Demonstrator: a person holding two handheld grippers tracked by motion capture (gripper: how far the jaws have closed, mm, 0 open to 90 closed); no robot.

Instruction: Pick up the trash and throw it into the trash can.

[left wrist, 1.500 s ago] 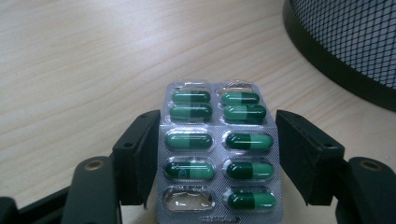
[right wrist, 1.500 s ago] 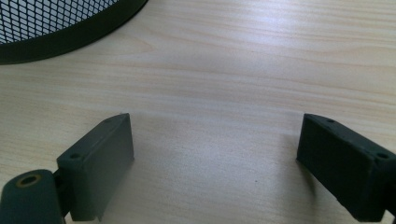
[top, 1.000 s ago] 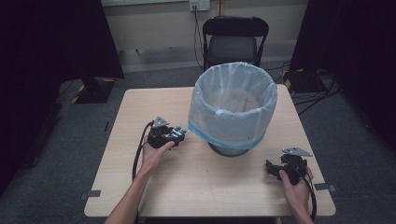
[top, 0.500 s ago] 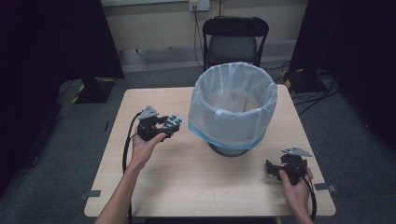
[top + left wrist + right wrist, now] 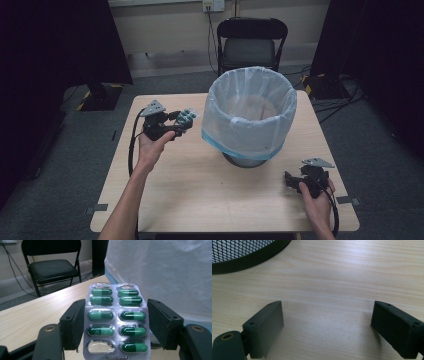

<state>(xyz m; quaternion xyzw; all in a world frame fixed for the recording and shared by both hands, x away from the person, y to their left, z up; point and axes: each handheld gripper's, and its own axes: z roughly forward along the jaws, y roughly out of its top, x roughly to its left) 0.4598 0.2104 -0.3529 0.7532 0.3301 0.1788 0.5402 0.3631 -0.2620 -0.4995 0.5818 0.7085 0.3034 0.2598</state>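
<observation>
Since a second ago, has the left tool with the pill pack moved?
Yes. In the high view the left tool, shut on the pill pack, has moved up the picture beside the bin, toward its rim.

Count as observed. One blister pack [image 5: 116,321], with ten pockets in two columns of five; nine pockets hold a green capsule [image 5: 131,315] and one pocket [image 5: 101,346], lower left in the left gripper view, is empty. One waste bin [image 5: 251,117] fitted with one plastic liner. One counter [image 5: 200,185]. One folding chair [image 5: 251,47] behind it. Two tools: the left tool [image 5: 184,121] and the right tool [image 5: 290,179]. Two forearms enter from below.
</observation>
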